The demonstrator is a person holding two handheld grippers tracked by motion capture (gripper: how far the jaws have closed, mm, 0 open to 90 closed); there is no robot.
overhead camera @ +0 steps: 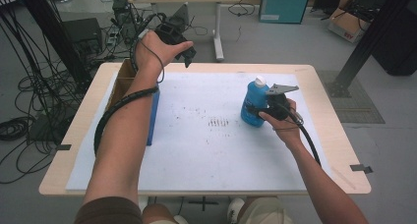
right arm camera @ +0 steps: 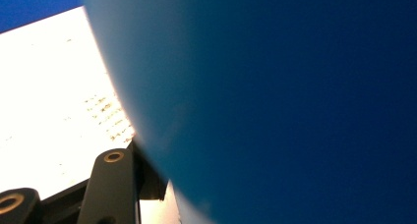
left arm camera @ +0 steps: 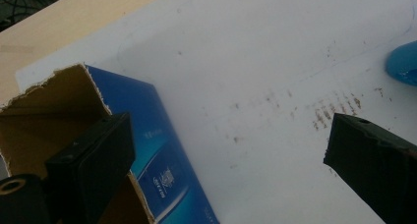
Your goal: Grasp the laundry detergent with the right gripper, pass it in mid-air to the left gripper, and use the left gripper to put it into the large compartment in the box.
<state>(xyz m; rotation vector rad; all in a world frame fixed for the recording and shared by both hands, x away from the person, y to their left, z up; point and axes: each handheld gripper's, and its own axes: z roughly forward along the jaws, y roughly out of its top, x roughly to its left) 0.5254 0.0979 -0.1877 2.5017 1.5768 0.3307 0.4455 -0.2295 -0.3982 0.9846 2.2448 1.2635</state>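
Observation:
A blue bottle (overhead camera: 253, 102) with a white cap stands upright on the white mat (overhead camera: 206, 150), right of centre. My right gripper (overhead camera: 254, 109) is shut on its body from the right; in the right gripper view the bottle (right arm camera: 275, 96) looms close and blurred beside one black jaw. An open blue carton (overhead camera: 153, 117) with a brown inside lies along the mat's left edge, partly hidden by the left forearm. My left gripper (overhead camera: 189, 57) is held high over the table's far left edge, open and holding nothing. In its own view the carton's mouth (left arm camera: 46, 113) lies below the wide-apart jaws.
The mat has a patch of brown scuff marks (overhead camera: 219, 122) at its centre. The wooden table (overhead camera: 339, 150) has tape strips at its side edges. Cables (overhead camera: 29, 86) lie on the floor at the left, and a desk (overhead camera: 216, 17) stands beyond the table.

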